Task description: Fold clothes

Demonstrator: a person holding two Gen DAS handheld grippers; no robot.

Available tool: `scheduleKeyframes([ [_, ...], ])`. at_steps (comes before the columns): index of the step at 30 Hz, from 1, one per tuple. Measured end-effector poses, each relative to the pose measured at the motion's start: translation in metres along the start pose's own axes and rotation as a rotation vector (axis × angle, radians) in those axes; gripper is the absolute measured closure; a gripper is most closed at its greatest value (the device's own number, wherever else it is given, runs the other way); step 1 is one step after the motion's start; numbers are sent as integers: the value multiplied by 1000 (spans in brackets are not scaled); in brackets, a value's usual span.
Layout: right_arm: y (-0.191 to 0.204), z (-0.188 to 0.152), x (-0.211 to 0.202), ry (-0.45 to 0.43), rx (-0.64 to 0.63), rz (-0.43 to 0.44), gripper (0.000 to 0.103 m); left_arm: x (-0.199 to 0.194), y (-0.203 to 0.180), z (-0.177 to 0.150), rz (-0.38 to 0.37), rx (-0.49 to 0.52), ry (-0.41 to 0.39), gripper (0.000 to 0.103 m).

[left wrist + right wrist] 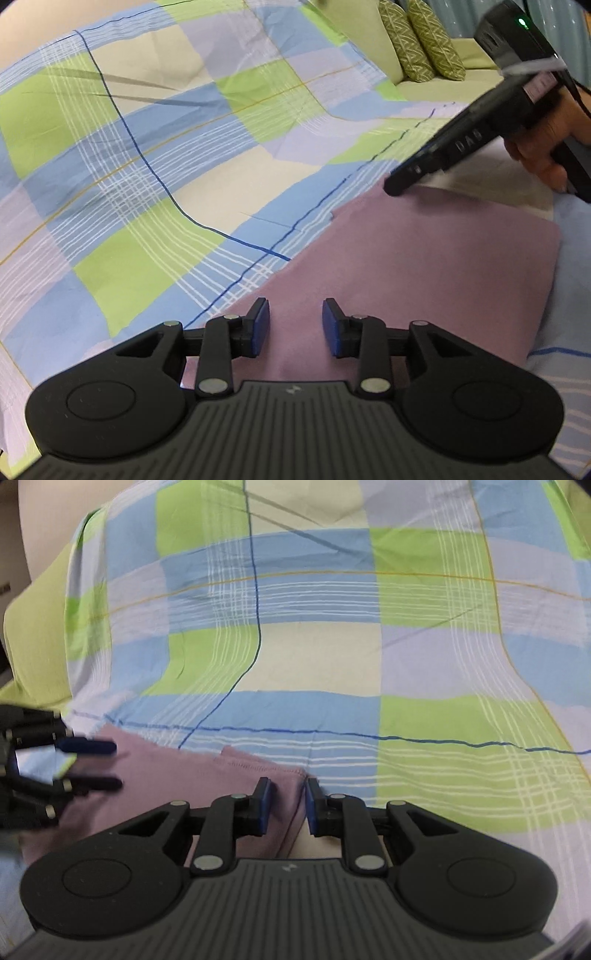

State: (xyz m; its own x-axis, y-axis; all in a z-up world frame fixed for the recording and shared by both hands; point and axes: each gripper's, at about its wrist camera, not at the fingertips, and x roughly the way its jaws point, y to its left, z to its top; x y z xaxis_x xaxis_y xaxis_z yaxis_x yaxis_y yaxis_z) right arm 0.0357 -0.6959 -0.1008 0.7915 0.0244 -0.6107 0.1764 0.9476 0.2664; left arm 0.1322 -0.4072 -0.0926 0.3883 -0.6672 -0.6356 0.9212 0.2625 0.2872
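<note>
Left claw parted, pads bare, hovering low over the near edge of the garment. Right claw nearly together, seemingly clamped on the garment's hemmed corner, at 2 o'clock from the left one.

Underneath everything, checked sheet spread across a bed, creased toward 11 o'clock. On it, purple garment lying flat at 5 o'clock in the left view, apparently doubled over already. Beyond, at 1 o'clock, two green cushions. Smallest of all, stitched hem just beside the right pads.

Likely trouble from here:
- Skewed fold and shifted layers, from lifting or dragging by one corner alone.
- Sheet pinched along with the cloth, from closing the left too low.
- Corner slipping free, from a thin bite near the hem under a quick pull.
</note>
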Motion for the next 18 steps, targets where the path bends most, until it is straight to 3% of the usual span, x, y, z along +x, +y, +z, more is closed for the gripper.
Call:
scheduleKeyframes([
  [3,-2,1,3,2,14,8,97,1,2,-1,4,-9,-3,63],
  [6,3,4,-9,-64,-35,-6,102,0,3,1,13,-11,-9,63],
  [9,5,4,-10,-78,-45,-31,102,3,3,1,15,-5,-5,62],
  [11,-1,-1,5,-9,-6,-50,102,4,3,2,16,-6,-6,63],
  [13,-6,-3,9,7,37,-44,102,4,3,5,11,-14,-16,62],
  [18,-8,-3,6,-4,55,-67,95,15,3,15,13,-3,-15,62],
])
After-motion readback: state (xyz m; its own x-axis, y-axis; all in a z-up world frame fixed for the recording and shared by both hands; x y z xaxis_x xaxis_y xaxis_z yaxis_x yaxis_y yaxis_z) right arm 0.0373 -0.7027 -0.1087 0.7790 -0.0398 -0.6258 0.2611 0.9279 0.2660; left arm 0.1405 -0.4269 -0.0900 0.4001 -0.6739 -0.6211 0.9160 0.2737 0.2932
